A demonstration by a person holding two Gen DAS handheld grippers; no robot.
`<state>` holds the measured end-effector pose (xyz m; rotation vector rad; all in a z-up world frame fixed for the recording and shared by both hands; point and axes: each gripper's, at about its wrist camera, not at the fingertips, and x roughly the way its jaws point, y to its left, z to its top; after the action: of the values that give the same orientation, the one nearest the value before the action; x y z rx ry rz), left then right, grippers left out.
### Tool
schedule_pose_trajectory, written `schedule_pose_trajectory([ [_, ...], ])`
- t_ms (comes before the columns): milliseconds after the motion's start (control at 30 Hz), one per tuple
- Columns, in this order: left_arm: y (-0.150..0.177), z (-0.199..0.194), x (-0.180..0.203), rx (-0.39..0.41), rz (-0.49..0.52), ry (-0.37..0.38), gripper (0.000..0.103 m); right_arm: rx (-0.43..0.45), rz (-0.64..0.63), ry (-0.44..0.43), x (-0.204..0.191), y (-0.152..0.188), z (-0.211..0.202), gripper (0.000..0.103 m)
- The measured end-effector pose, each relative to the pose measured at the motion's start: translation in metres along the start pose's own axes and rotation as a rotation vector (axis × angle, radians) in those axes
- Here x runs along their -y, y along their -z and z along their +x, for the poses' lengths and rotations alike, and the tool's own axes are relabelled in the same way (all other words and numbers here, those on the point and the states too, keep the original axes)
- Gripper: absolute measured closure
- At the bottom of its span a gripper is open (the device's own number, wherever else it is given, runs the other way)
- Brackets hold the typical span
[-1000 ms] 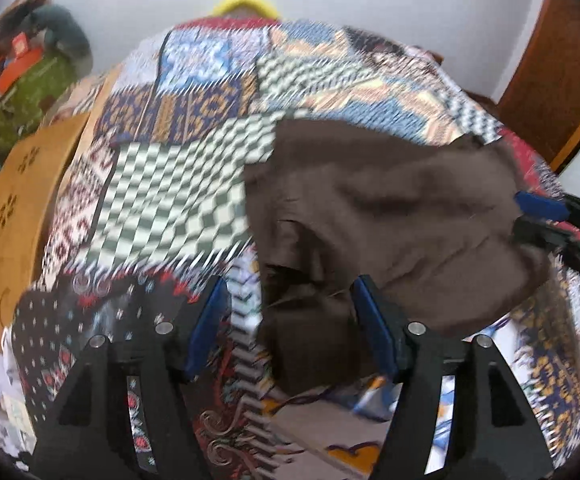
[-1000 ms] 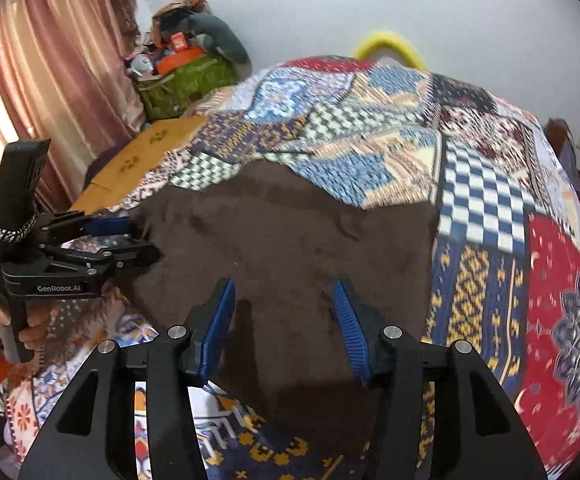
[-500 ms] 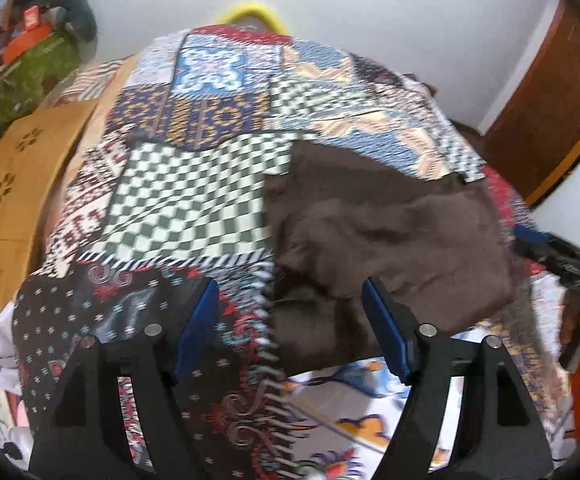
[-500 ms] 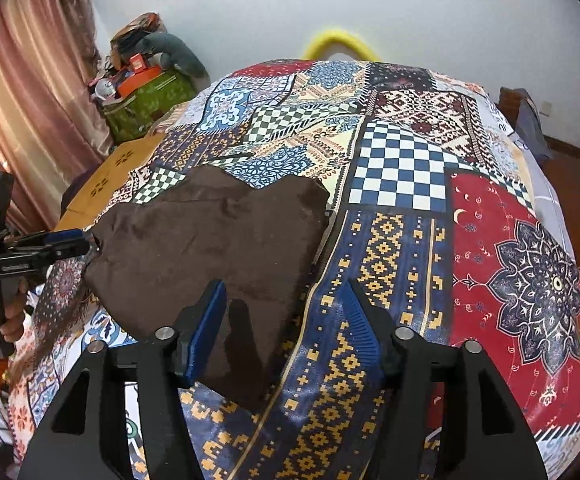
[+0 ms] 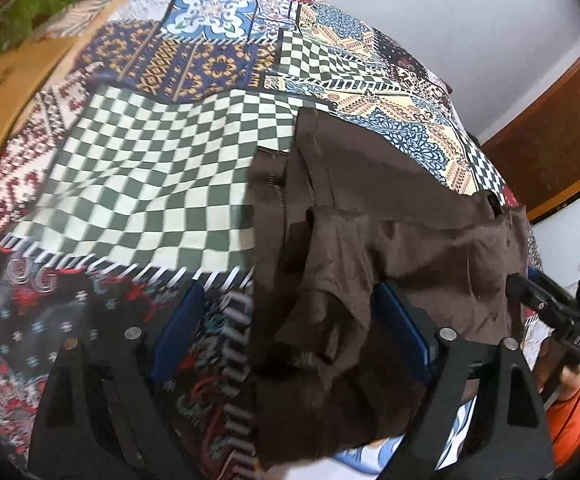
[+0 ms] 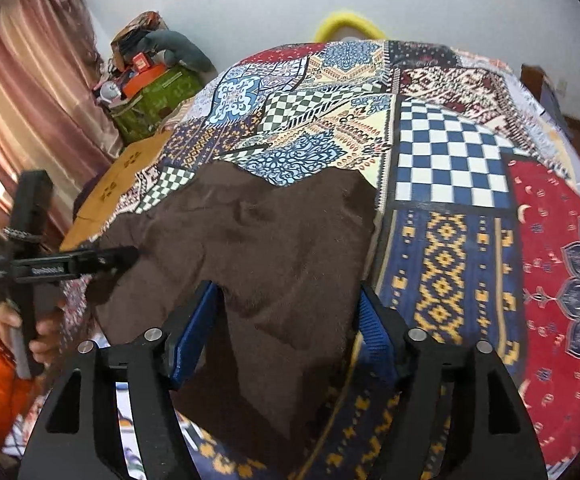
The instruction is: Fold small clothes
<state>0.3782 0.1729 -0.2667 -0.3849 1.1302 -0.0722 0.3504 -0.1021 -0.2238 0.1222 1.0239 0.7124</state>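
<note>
A small dark brown garment (image 5: 370,216) lies spread on the patchwork bedspread (image 5: 149,168); it also shows in the right wrist view (image 6: 273,248). My left gripper (image 5: 290,332) is open, its blue pads either side of the garment's near left edge, with crumpled cloth between them. My right gripper (image 6: 281,332) is open over the garment's near right edge, cloth lying between the pads. Each gripper shows side-on in the other view, the right one (image 5: 546,308) and the left one (image 6: 69,264), both at the garment's edge.
A wooden board (image 6: 129,176) lies along the bed's left side. A green bag with clutter (image 6: 157,92) stands by the pink curtain (image 6: 29,120). A yellow ring (image 6: 350,24) sits at the far end. A wooden door (image 5: 550,140) is at the right.
Both grippers pulled back and then came in low again over the garment's near edge. The garment looks larger and its left edge is more crumpled between my left pads.
</note>
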Motion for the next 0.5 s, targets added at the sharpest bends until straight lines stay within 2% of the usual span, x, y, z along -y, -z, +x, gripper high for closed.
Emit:
schedule_pose_trajectory([
  [67, -0.002, 0.002, 0.004, 0.013, 0.013, 0.014, 0.022, -0.008, -0.005, -0.004, -0.001, -0.002, 0.004, 0.035],
  [133, -0.003, 0.002, 0.008, 0.022, 0.026, 0.03, 0.036, -0.008, -0.001, -0.004, -0.002, -0.003, 0.007, 0.038],
  [200, -0.005, 0.002, 0.01, 0.025, 0.021, 0.051, 0.047, -0.006, -0.001, -0.011, -0.004, -0.004, 0.008, 0.047],
  [233, -0.006, 0.003, 0.01, 0.026, 0.018, 0.058, 0.061, -0.004, 0.001, -0.02, -0.005, -0.003, 0.009, 0.059],
  [300, -0.007, 0.001, 0.01, 0.025, 0.018, 0.073, 0.076, 0.003, -0.003, -0.015, -0.007, -0.003, 0.009, 0.066],
  [333, -0.007, 0.001, 0.012, 0.024, 0.022, 0.075, 0.086, 0.006, -0.003, -0.022, -0.009, -0.002, 0.009, 0.072],
  [367, -0.007, 0.0, 0.014, 0.024, 0.029, 0.08, 0.088, 0.008, 0.005, -0.031, -0.01, -0.002, 0.008, 0.076],
  [500, 0.0, -0.012, 0.029, 0.053, 0.094, 0.009, 0.09, 0.013, 0.002, -0.052, -0.015, -0.003, 0.002, 0.082],
])
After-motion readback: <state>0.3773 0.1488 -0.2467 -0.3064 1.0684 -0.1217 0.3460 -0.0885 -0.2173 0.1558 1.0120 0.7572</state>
